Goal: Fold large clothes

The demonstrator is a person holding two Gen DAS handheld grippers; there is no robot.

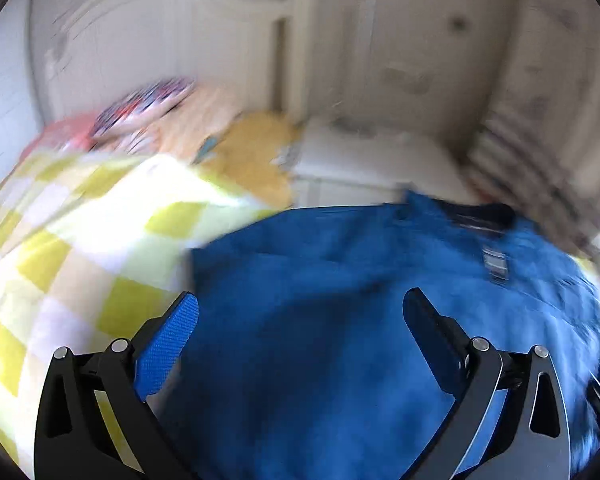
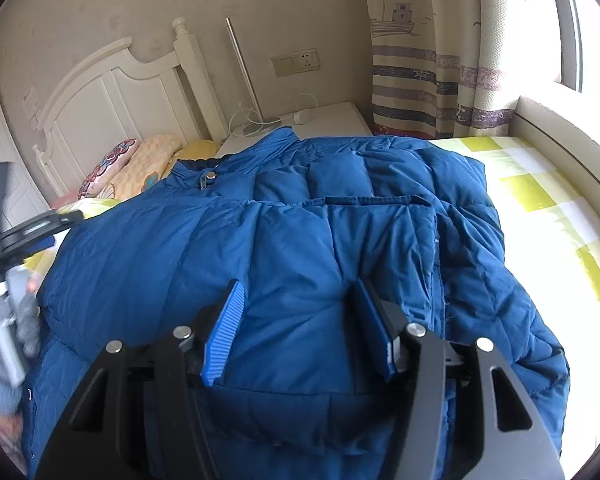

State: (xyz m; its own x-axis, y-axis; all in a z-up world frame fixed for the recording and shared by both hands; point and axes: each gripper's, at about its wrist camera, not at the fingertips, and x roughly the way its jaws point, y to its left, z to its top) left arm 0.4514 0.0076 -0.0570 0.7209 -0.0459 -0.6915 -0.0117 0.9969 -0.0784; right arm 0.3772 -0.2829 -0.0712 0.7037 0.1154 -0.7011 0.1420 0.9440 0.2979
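Note:
A large blue puffer jacket (image 2: 300, 240) lies on a bed, partly folded, with its collar and snap toward the headboard. My right gripper (image 2: 300, 296) is open just over the jacket's near part, nothing between its blue pads. In the blurred left wrist view my left gripper (image 1: 300, 308) is open wide above the jacket (image 1: 340, 320), at its left edge. The left gripper also shows in the right wrist view (image 2: 24, 236) at the jacket's left side, blurred.
The bed has a yellow and white checked sheet (image 2: 540, 200). Pillows (image 2: 136, 168) lie at the white headboard (image 2: 112, 96). A white nightstand (image 2: 324, 120) with a lamp and cable stands behind. Striped curtains (image 2: 428, 80) and a window ledge are at the right.

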